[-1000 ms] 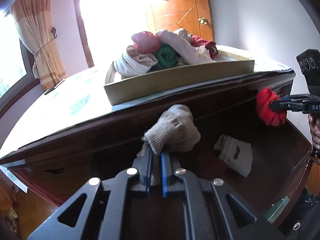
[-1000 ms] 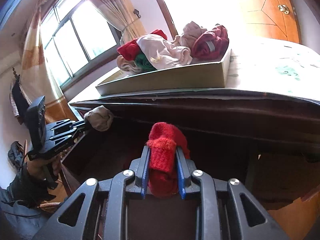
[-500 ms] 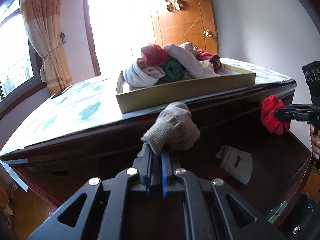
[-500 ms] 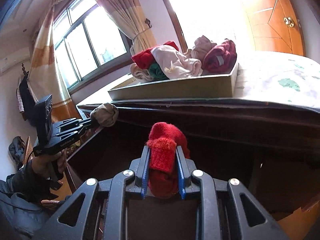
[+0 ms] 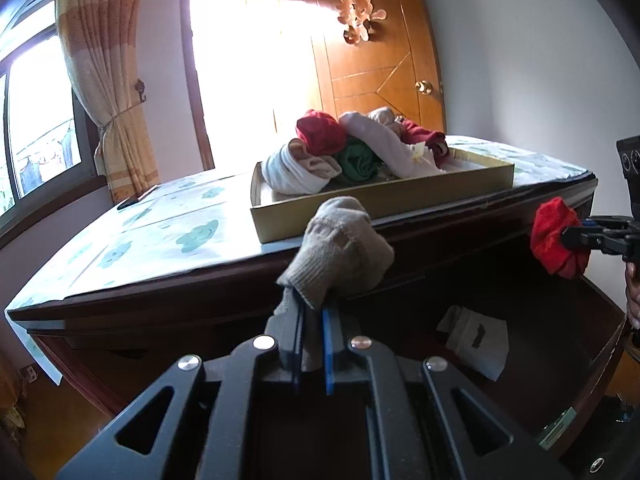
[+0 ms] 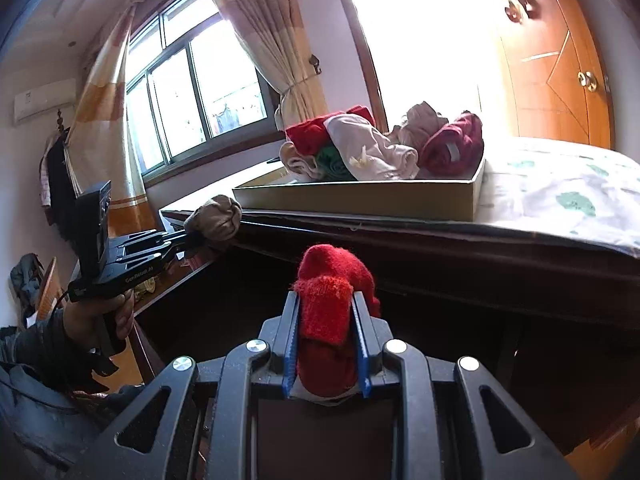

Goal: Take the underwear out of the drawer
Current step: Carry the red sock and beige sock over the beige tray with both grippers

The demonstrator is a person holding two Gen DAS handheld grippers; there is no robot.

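Carrying: both grippers have a rolled-up item lifted clear of the open drawer (image 5: 552, 364), so this looks like the haul-it-over part of the job.

Left gripper (image 5: 311, 322): jaws squeezed nearly together on a beige knit bundle (image 5: 340, 252), sitting dead centre of the left view, in front of the dresser edge.

Right gripper (image 6: 325, 314): jaws only a little apart, pinched on a fuzzy red bundle (image 6: 332, 292), low centre of the right view; same bundle shows at the far right of the left view.

Next move, my guess: swing both up over the tray (image 5: 384, 204) on the dresser top (image 5: 168, 236) and let go. They need to clear the tray's front wall first, and there's already a heap in there, so aim for the bare end.

Count, in hand: two bundles, one per gripper.

Count, in drawer: one pale folded piece (image 5: 474, 342) that I can see at lower right of the left view; the rest of the drawer is too dark to call.

Count, in tray: a pile of clothes (image 6: 384, 148), roughly six or seven pieces (reds, green, whites, pinkish); too tangled for a firm number.

Count, trays: one.
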